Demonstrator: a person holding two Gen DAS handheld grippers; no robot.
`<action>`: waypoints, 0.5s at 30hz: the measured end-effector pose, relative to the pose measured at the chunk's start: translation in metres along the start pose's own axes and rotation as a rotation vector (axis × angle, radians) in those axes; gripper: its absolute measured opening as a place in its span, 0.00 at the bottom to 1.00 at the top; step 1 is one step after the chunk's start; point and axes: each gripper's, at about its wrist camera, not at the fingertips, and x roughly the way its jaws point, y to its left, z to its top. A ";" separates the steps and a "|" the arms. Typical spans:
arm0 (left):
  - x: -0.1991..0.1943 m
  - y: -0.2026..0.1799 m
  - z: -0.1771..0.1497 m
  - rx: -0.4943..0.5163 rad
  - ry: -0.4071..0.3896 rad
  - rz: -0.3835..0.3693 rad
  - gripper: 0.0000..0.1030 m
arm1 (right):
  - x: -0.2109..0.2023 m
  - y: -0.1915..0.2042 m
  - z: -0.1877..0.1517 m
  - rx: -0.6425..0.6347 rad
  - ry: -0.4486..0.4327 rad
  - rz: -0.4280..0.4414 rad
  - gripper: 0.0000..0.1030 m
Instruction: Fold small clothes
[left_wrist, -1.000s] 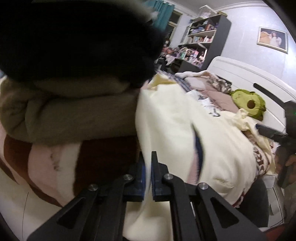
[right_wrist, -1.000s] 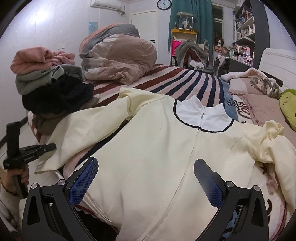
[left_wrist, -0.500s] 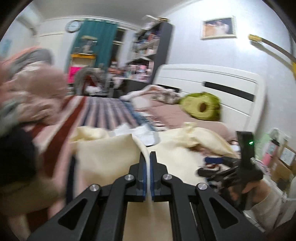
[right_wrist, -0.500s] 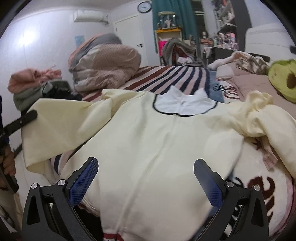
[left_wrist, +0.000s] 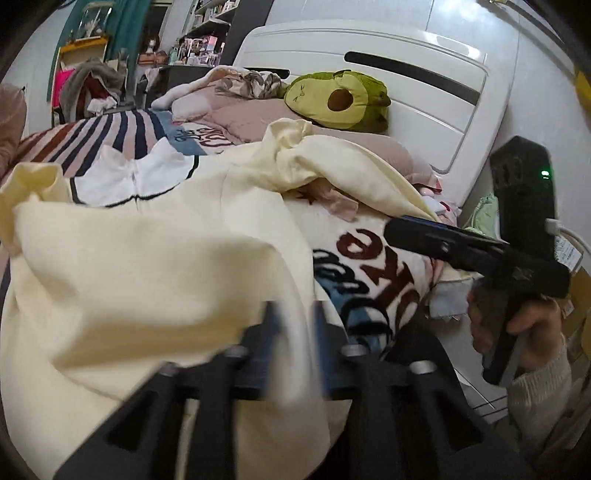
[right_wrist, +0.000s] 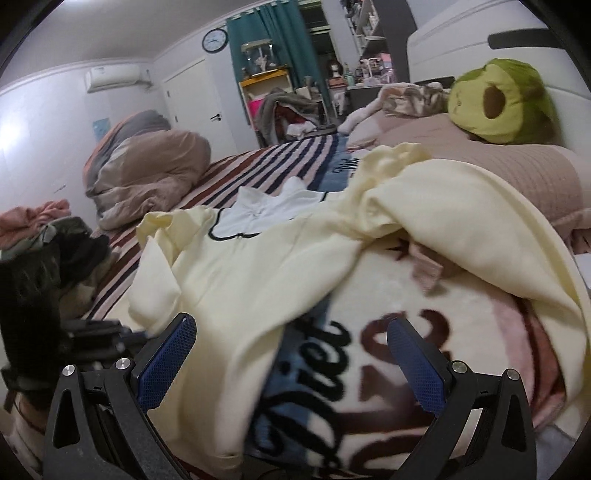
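Note:
A pale yellow garment (left_wrist: 155, 266) with a white collar (left_wrist: 129, 181) lies on the bed; it also shows in the right wrist view (right_wrist: 266, 280) with its collar (right_wrist: 269, 214). My left gripper (left_wrist: 295, 328) is blurred, its jaws a little apart with the garment's edge between them; its left side is folded over the middle. The left gripper also shows at the lower left of the right wrist view (right_wrist: 99, 336). My right gripper (right_wrist: 291, 362) is open and empty above the front of the bed, and shows in the left wrist view (left_wrist: 417, 232).
The bed carries a printed blanket (right_wrist: 388, 350), a striped sheet (right_wrist: 258, 162), a green avocado plush (right_wrist: 498, 99) by the white headboard (left_wrist: 406, 74), a rolled duvet (right_wrist: 147, 166) and a pile of clothes (right_wrist: 44, 236) at the left edge.
My left gripper has swung right across the bed, carrying the garment's left side over its middle, and its jaws have parted slightly. My right gripper has moved right and stayed open.

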 end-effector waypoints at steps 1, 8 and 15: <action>-0.007 -0.001 -0.004 -0.005 -0.013 -0.003 0.49 | 0.001 0.000 0.000 0.000 0.002 0.000 0.99; -0.079 0.033 -0.014 -0.091 -0.131 0.116 0.57 | 0.014 0.020 -0.003 -0.026 0.036 0.073 0.99; -0.116 0.066 -0.037 -0.145 -0.173 0.247 0.58 | 0.028 0.071 -0.015 -0.114 0.111 0.167 0.99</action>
